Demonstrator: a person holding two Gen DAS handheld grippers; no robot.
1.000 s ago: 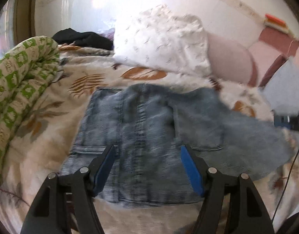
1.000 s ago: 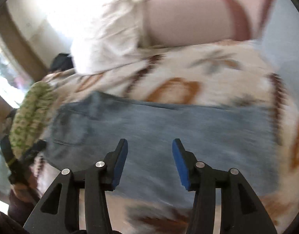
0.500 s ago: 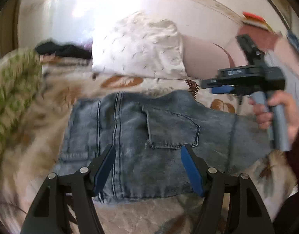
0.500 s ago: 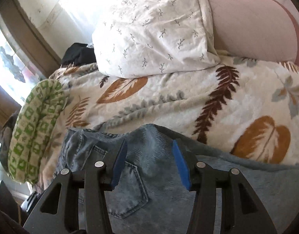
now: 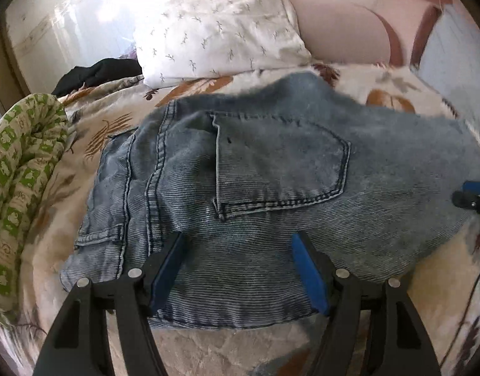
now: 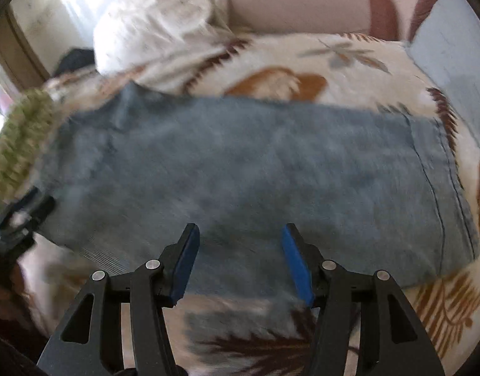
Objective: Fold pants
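Currently the pants point(image 5: 271, 194), faded blue denim, lie spread on the leaf-print blanket point(image 5: 92, 131) that covers the bed. Left wrist view: a back pocket point(image 5: 280, 169) faces up, stitched outline sharp, and a double seam runs from the upper edge toward the near hem. The fabric looks doubled, with a second layer showing at the left edge. Far right portion of the cloth is blurred.

Left gripper point(image 5: 238, 269): jaws spread wide, blue pads apart, nothing between them. It hovers over the near edge of the pants; contact with the cloth cannot be judged from this view.

Right gripper point(image 6: 238, 261): jaws likewise spread, empty, positioned over the near edge of the pants point(image 6: 246, 172). The right wrist view is motion-blurred, so fabric detail is poor; one dark seam line is readable near the right end. A small part of the right gripper point(image 5: 473, 195) also appears at the right margin of the left wrist view, just beside the denim.

Surroundings: white pillow point(image 5: 221, 28) with a small sprig print sits beyond the pants against a pink headboard point(image 5: 343, 34). A rolled green-and-white quilt point(image 5: 23, 169) lies along the left side of the bed, well apart from the denim. A dark garment point(image 5: 98, 73) lies left of the pillow.
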